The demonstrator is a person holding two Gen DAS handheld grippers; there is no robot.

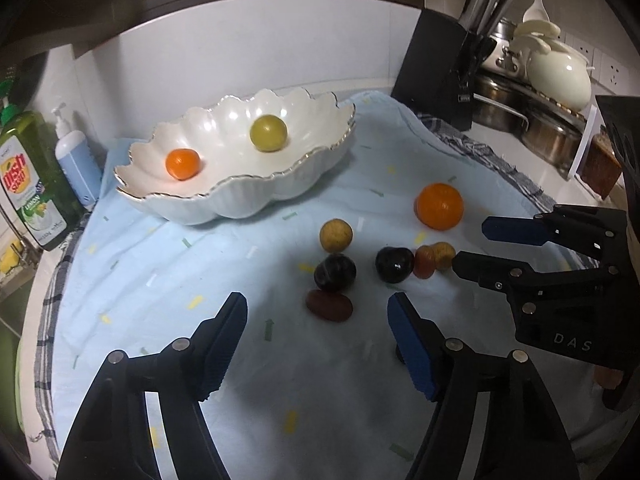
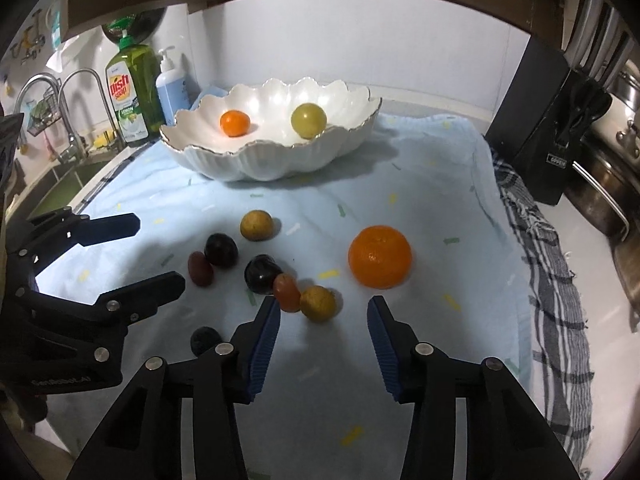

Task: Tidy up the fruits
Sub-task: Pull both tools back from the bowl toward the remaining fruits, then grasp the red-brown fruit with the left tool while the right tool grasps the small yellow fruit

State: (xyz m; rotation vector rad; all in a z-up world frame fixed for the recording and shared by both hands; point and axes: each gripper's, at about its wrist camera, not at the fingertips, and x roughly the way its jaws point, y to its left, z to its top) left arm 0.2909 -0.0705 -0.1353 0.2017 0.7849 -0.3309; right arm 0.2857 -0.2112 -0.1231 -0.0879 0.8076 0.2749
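Two fruits lie in the far bowl; about eight (one dark, half hidden) wait on the worktop cloth. Left gripper and right gripper fingers apart, empty.

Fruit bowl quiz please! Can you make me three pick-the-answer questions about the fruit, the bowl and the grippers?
1. Where is the big orange?
A. in the bowl
B. on the blue cloth
C. in a gripper

2. How many fruits lie in the white bowl?
A. two
B. four
C. none

3. How is the right gripper?
A. shut on a plum
B. open, holding nothing
C. shut on the orange

Answers:
1 B: it sits on the blue cloth, away from the bowl.
2 A: only a small orange fruit and a green fruit are inside.
3 B: its fingers stand apart with only cloth between them.
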